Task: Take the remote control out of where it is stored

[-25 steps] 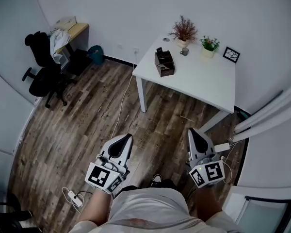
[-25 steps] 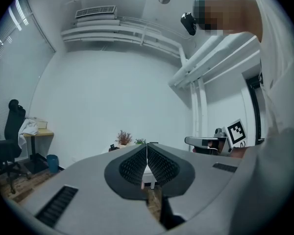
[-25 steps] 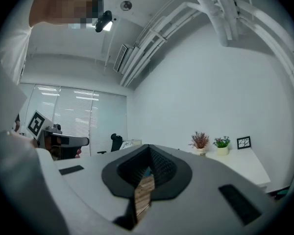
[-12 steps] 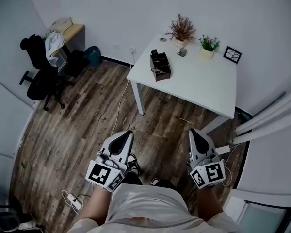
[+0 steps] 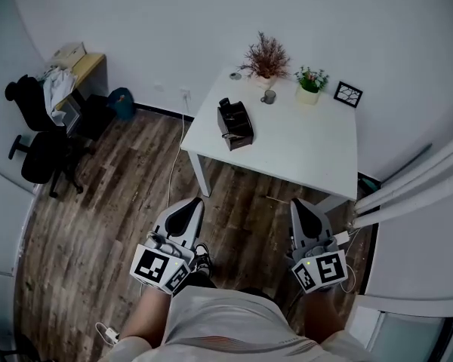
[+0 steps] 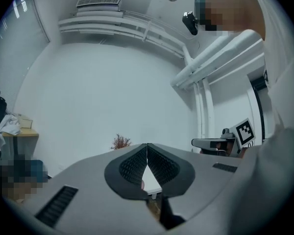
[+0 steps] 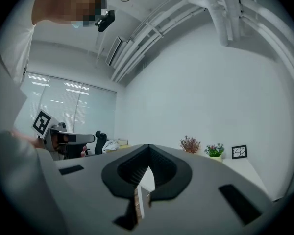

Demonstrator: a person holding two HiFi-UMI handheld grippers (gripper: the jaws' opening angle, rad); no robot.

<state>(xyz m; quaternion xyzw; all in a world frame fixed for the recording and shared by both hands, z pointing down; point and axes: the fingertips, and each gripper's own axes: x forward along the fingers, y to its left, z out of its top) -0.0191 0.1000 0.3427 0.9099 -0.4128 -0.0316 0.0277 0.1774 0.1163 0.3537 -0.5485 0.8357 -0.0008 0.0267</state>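
Note:
A dark storage box (image 5: 235, 125) stands near the left end of the white table (image 5: 302, 145) in the head view. A slim dark thing sticks up from its far end; I cannot tell whether it is the remote. My left gripper (image 5: 192, 202) is held level over the wooden floor, well short of the table, its jaws shut and empty (image 6: 147, 146). My right gripper (image 5: 296, 204) hangs just before the table's near edge, also shut with nothing in it (image 7: 148, 147).
On the table's far side stand a reddish dried plant (image 5: 266, 53), a small green plant (image 5: 309, 79), a mug (image 5: 268, 96) and a picture frame (image 5: 348, 93). An office chair (image 5: 34, 138), a wooden desk (image 5: 79, 62) and a blue bin (image 5: 121, 100) are at left. White pipes (image 5: 408, 187) run at right.
The person has walked towards the table: it and the box now sit closer and further left in the head view. Both grippers came along, still shut.

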